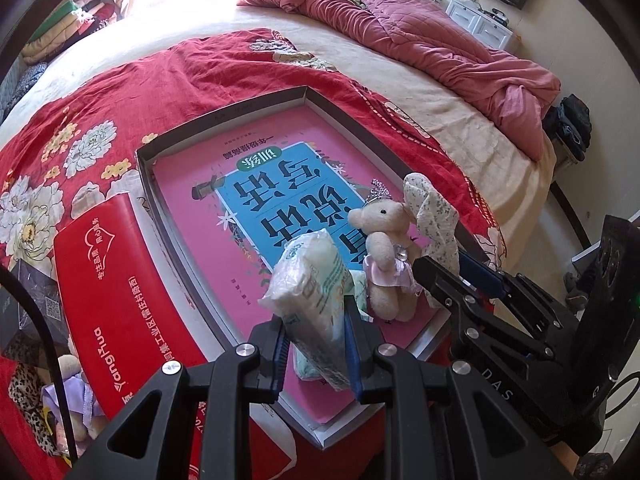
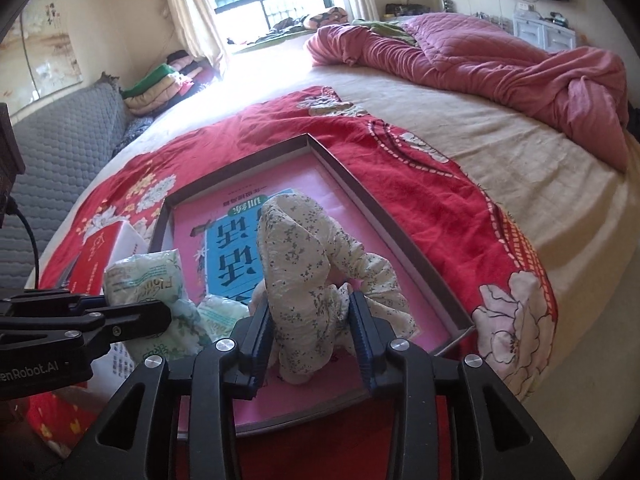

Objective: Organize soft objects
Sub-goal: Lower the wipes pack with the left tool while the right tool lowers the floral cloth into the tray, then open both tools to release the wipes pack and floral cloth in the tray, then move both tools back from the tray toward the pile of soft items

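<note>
Bed, red floral cloth, shallow box on top; our left gripper pinches tissue pack, right gripper clamps floral scrunchie, both above box; we lower gently, release inside rim, beside plush bear

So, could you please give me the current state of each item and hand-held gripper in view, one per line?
Left hand-held gripper: shut on the tissue pack.
Tissue pack: held up over the box.
Right hand-held gripper: shut on the floral cloth.
Floral cloth: bunched, raised over the box.
Box: open, pink book lying flat inside.
Plush bear: upright in the box.
Second tissue pack: lying in the box.
Red lid: off, beside the box.
</note>
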`<action>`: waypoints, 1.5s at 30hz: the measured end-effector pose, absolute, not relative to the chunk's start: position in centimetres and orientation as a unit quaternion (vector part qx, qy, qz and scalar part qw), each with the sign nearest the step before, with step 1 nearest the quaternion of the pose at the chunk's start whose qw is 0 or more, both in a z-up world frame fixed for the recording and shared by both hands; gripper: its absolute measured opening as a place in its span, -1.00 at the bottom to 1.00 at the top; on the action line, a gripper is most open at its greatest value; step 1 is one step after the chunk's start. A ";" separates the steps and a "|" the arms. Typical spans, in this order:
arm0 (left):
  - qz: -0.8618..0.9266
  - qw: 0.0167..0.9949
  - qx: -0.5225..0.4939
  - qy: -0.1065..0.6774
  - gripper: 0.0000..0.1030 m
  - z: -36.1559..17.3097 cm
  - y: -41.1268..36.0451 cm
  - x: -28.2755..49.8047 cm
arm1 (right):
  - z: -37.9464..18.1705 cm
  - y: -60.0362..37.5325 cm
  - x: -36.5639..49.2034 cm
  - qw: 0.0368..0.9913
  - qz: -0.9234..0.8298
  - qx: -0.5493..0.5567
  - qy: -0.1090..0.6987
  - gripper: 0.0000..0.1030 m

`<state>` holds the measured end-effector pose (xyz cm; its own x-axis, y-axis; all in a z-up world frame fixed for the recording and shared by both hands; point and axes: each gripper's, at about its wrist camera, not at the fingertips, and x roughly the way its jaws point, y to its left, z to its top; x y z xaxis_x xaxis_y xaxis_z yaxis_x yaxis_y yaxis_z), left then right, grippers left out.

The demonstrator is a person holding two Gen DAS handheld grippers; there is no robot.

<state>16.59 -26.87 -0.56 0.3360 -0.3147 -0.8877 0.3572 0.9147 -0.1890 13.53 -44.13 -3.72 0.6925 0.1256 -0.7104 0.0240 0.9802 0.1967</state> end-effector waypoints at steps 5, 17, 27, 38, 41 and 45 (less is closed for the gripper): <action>-0.204 0.814 0.013 0.544 -0.51 -0.6 -26.6 16.7 | -3.4 -43.7 13.3 0.918 0.031 0.089 0.386 0.02; -0.178 0.818 0.025 0.547 -0.18 -0.9 -26.2 16.9 | -1.9 -43.4 12.6 0.934 0.016 0.061 0.353 0.22; -0.170 0.825 0.032 0.538 -0.01 -0.6 -26.3 17.2 | -1.9 -44.3 12.4 0.936 -0.001 0.072 0.345 0.27; -0.170 0.834 0.034 0.523 0.23 0.1 -25.8 16.8 | -1.5 -44.1 12.1 0.939 -0.008 0.062 0.338 0.35; -0.172 0.836 0.034 0.520 0.23 0.3 -25.7 16.4 | -1.5 -44.0 12.1 0.939 -0.012 0.055 0.339 0.38; -0.173 0.841 0.038 0.512 0.27 0.9 -25.7 15.6 | -1.5 -44.0 12.0 0.940 -0.017 0.051 0.338 0.39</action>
